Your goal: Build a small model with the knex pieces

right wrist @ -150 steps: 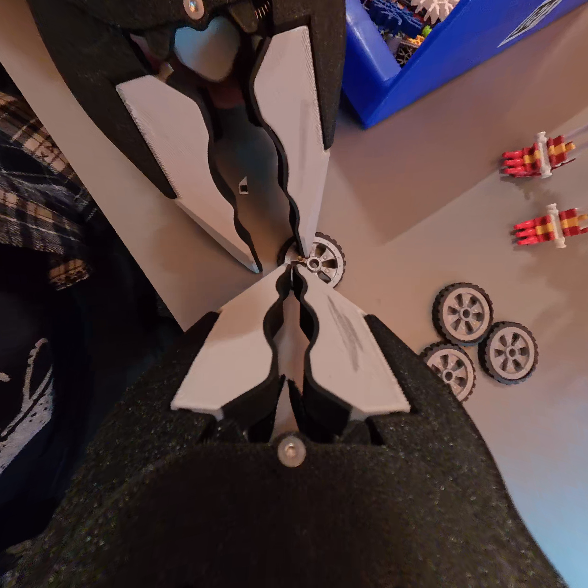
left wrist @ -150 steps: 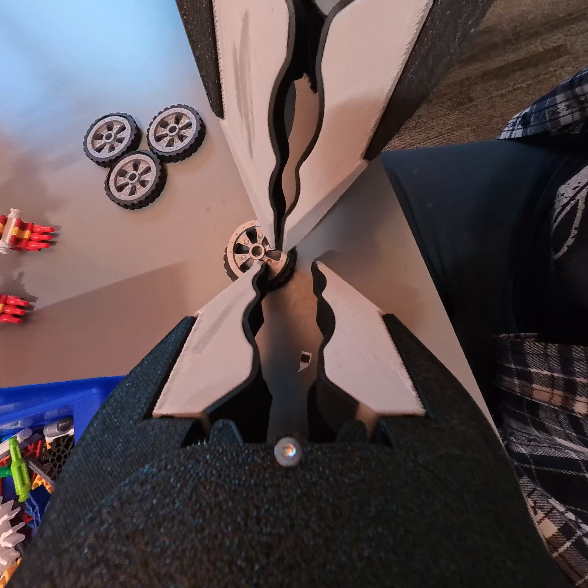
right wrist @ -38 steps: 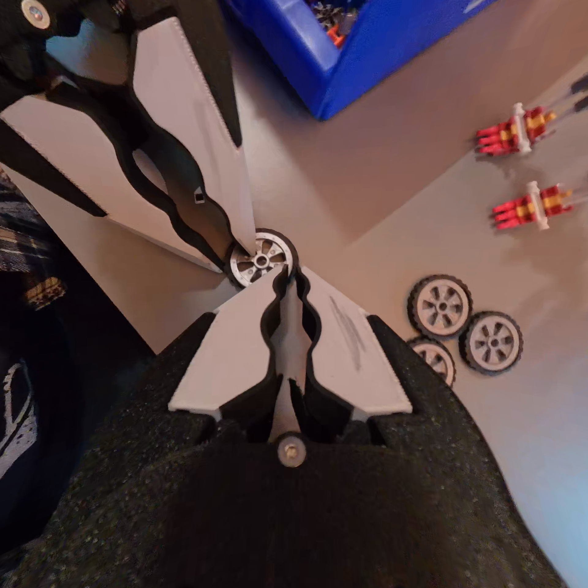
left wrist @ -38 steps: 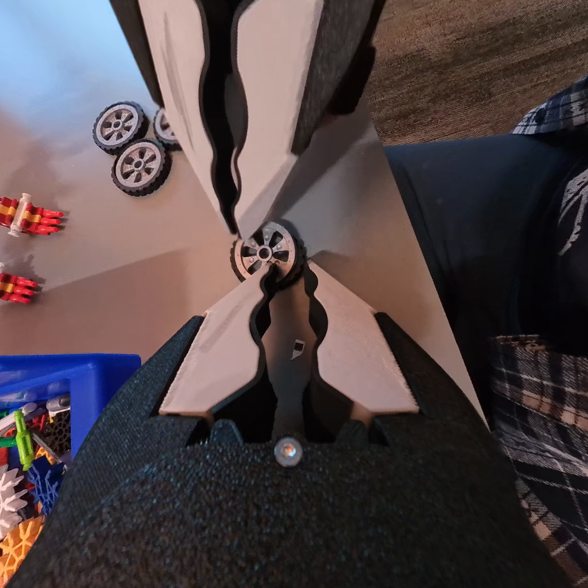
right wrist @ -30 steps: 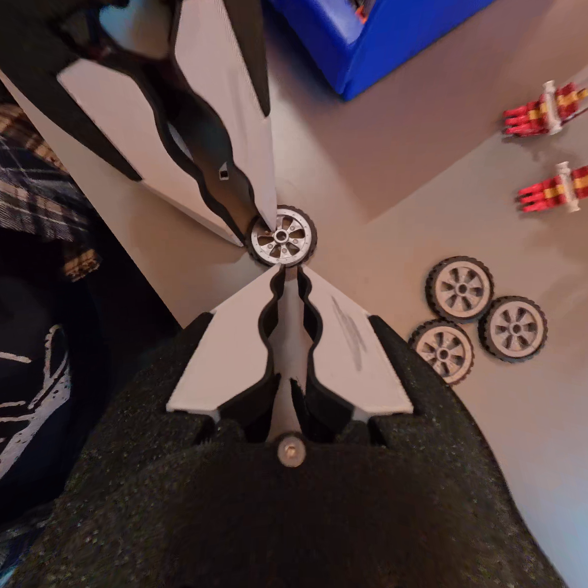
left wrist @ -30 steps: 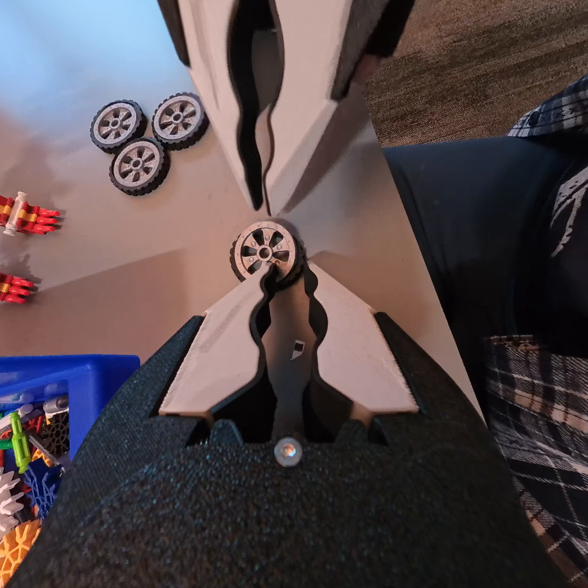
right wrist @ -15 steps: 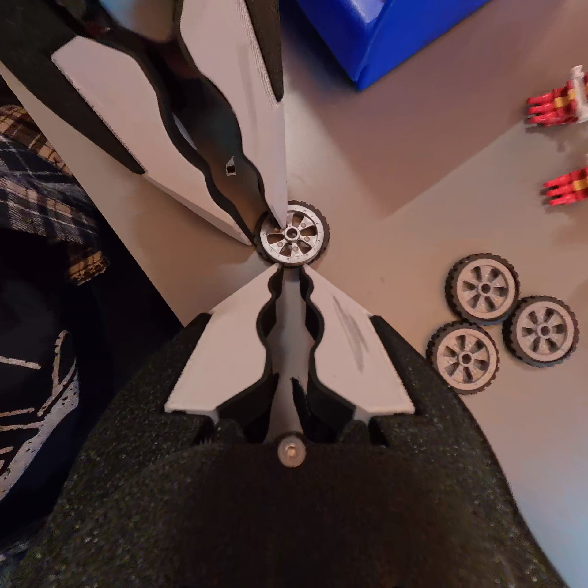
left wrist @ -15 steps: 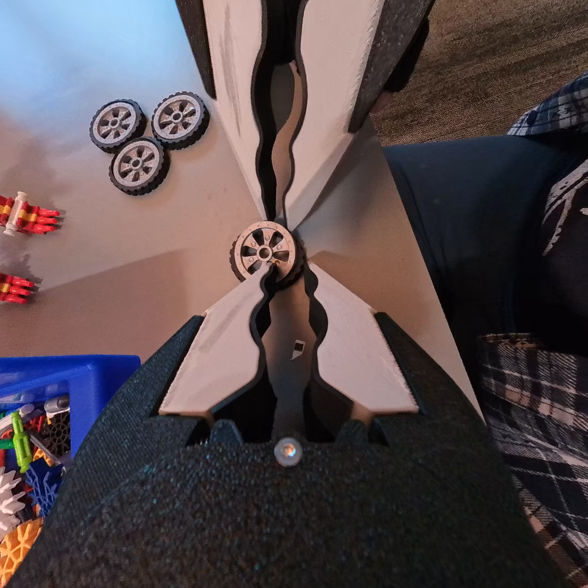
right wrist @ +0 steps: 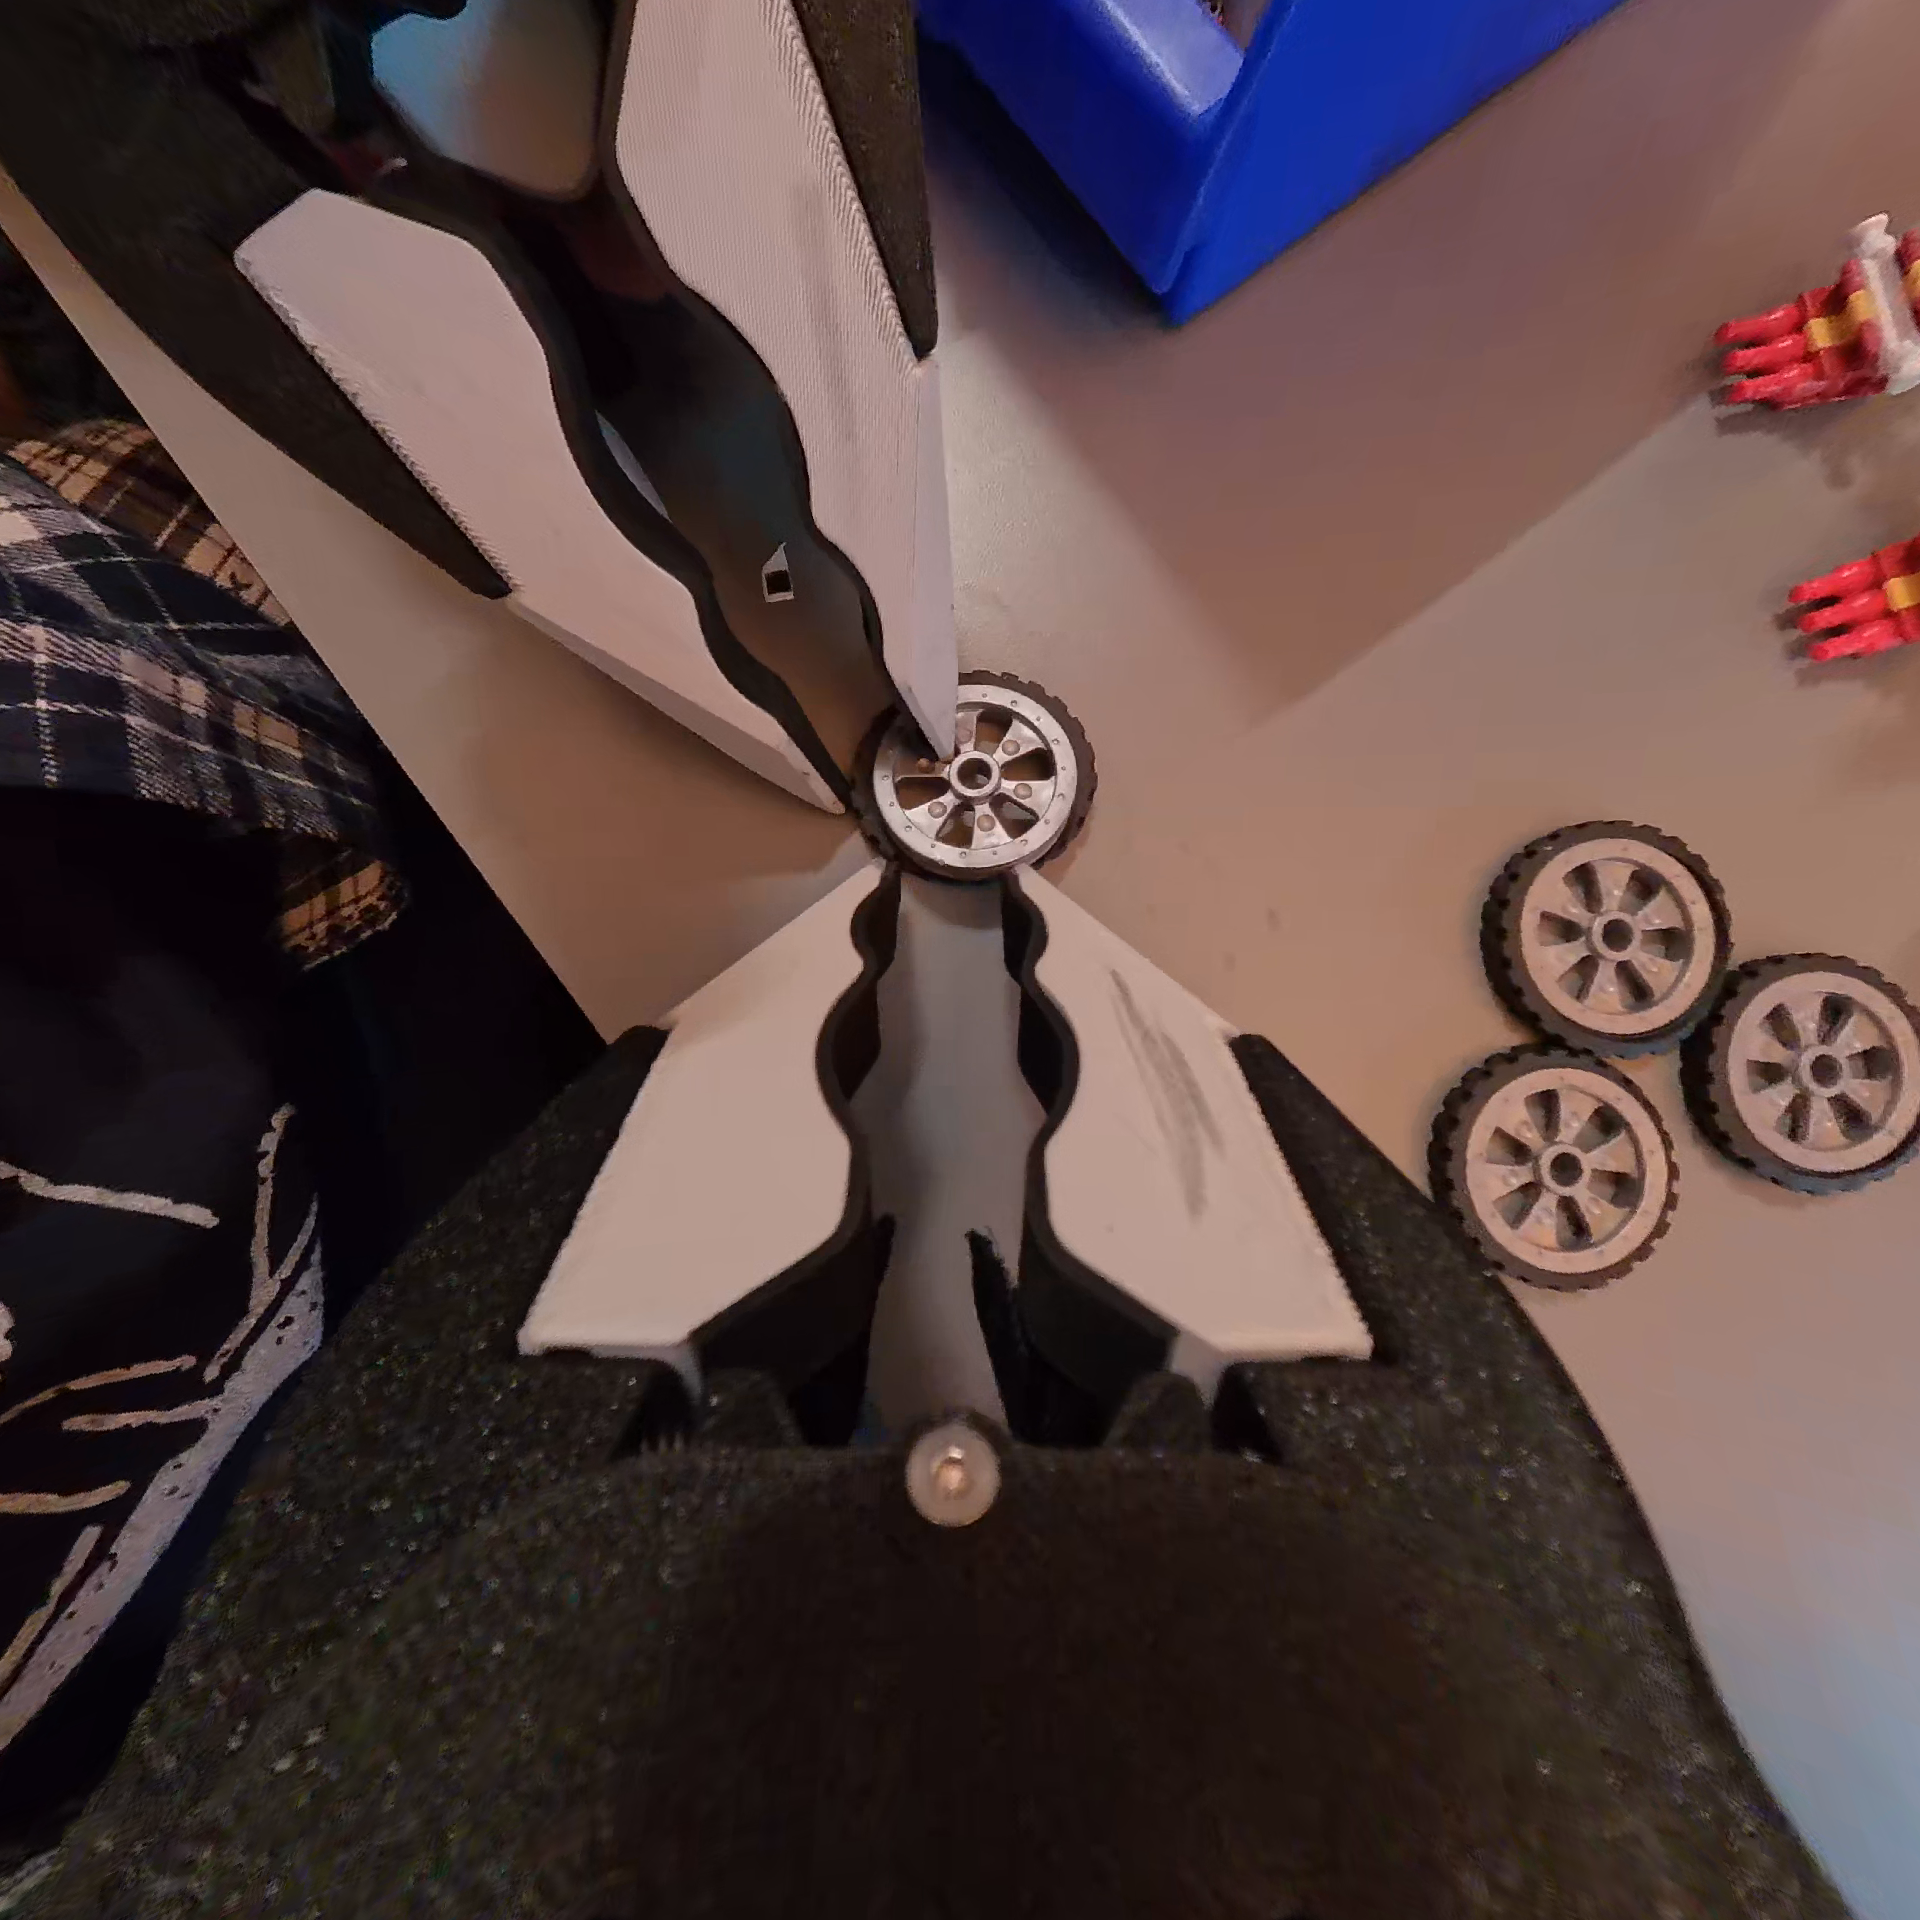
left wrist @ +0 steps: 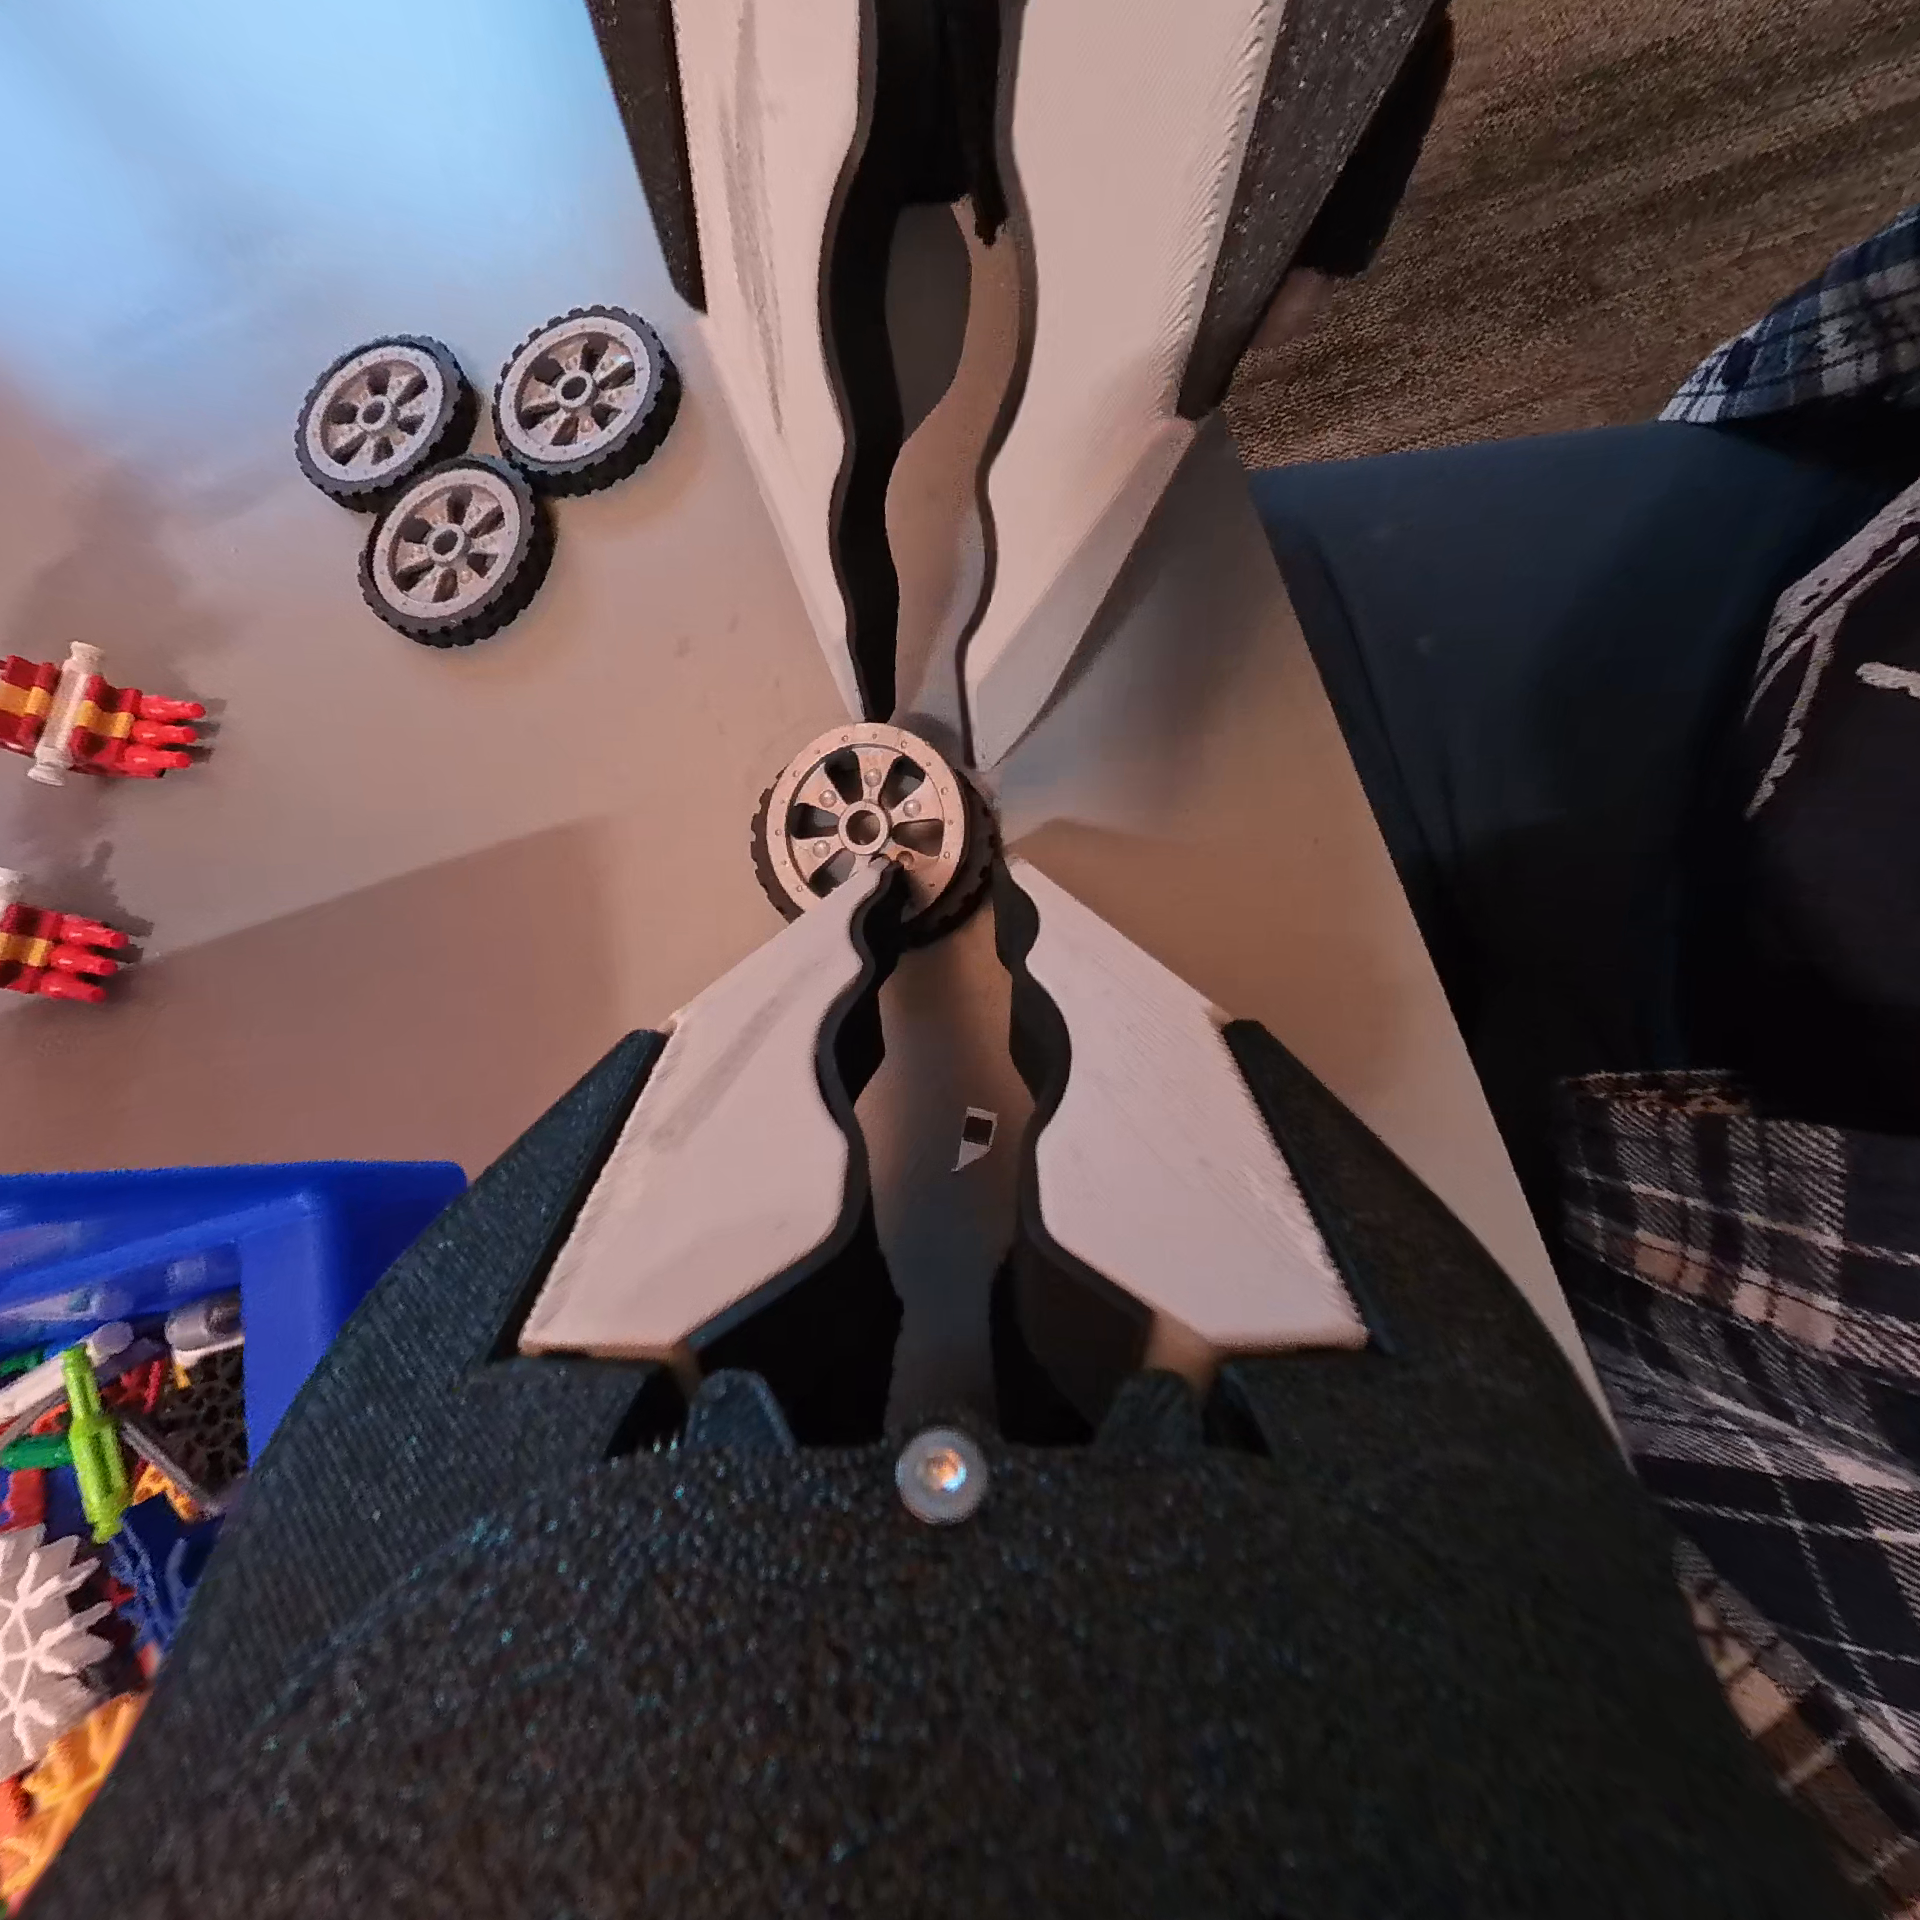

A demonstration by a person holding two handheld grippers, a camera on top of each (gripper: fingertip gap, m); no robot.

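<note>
A small grey-spoked wheel with a black tyre [left wrist: 868, 826] is pinched across its width by my left gripper [left wrist: 935, 888], one finger over its face and one behind it. It is held near the table's near edge. My right gripper [right wrist: 948, 873] faces it from the other side. Its jaws stand partly open, about a tyre's width apart, with the tips at the wheel's [right wrist: 977, 779] rim. In the left wrist view the right gripper [left wrist: 930, 743] comes down from the top. In the right wrist view the left gripper [right wrist: 883, 774] comes in from the upper left.
Three more wheels [left wrist: 452, 551] [right wrist: 1605, 935] lie together on the grey table [left wrist: 416, 987]. Two red and yellow toy pieces [left wrist: 94, 717] [right wrist: 1829, 343] lie farther out. A blue bin [left wrist: 208, 1236] [right wrist: 1247, 125] holds several plastic parts. A person's dark lap [left wrist: 1558, 727] is just past the table edge. My two grippers' fingertips are within a few centimetres of each other.
My right gripper was shut and drew back from the wheel. It has since come back to the rim, and its jaws have spread apart. My left gripper has kept its hold.
</note>
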